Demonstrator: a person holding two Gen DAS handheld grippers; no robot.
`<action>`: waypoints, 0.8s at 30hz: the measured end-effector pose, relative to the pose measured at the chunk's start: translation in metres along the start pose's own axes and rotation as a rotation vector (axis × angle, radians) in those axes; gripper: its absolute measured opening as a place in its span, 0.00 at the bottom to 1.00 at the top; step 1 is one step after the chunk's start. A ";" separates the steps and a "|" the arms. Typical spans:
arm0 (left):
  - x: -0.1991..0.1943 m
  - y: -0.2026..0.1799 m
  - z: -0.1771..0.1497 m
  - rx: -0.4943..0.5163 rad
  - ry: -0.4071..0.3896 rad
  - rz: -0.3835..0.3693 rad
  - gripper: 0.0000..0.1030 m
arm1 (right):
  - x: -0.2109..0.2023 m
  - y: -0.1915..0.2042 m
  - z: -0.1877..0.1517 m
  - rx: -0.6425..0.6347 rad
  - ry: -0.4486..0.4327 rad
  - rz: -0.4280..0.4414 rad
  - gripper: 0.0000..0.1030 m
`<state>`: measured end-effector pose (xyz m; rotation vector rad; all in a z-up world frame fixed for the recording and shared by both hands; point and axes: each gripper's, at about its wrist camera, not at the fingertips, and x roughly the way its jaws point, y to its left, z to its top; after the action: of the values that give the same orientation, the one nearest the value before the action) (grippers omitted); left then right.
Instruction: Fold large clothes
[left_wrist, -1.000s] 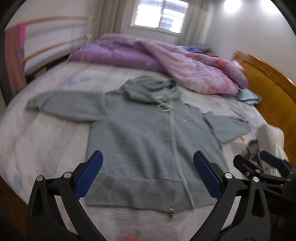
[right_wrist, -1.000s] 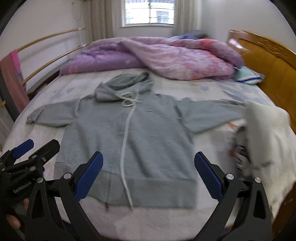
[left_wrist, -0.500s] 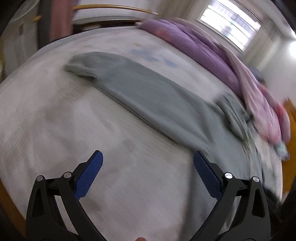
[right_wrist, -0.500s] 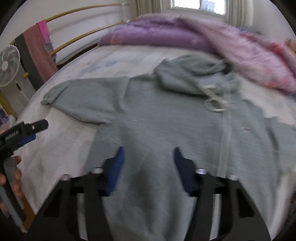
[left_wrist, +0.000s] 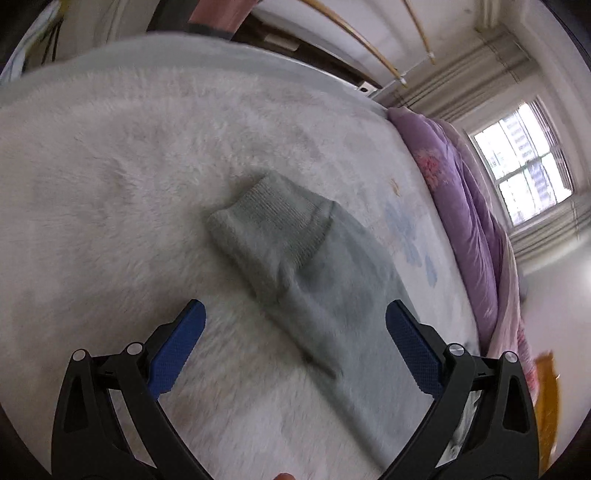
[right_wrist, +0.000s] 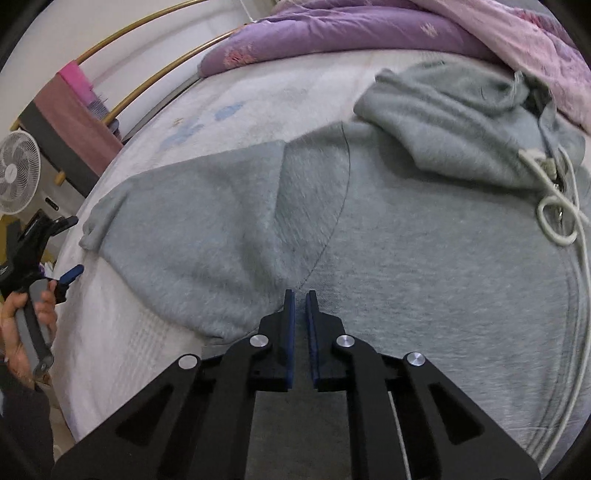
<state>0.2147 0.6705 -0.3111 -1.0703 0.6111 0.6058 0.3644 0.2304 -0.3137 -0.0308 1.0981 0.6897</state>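
In the left wrist view, the left gripper hung with fingers spread wide and empty over the ribbed cuff of the grey hoodie's sleeve, which lay flat on the white bed cover; that firmer cuff looked the soundest hold on a soft, limp, light fleece. In the right wrist view, the right gripper had just been closing, fingers nearly together, no cloth visibly between them, over the hoodie at the armpit seam.
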 end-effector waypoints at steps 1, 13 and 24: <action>0.006 0.003 0.004 -0.021 0.010 -0.006 0.95 | 0.001 -0.001 0.000 0.000 0.000 0.001 0.08; 0.008 0.005 0.025 0.021 -0.031 0.014 0.15 | 0.003 -0.010 0.005 0.040 -0.002 0.044 0.07; -0.082 -0.043 0.045 0.204 -0.278 -0.018 0.12 | 0.020 0.003 0.020 0.004 0.059 0.076 0.04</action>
<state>0.1962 0.6845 -0.2102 -0.7822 0.4097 0.6486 0.3841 0.2500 -0.3197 -0.0053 1.1618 0.7587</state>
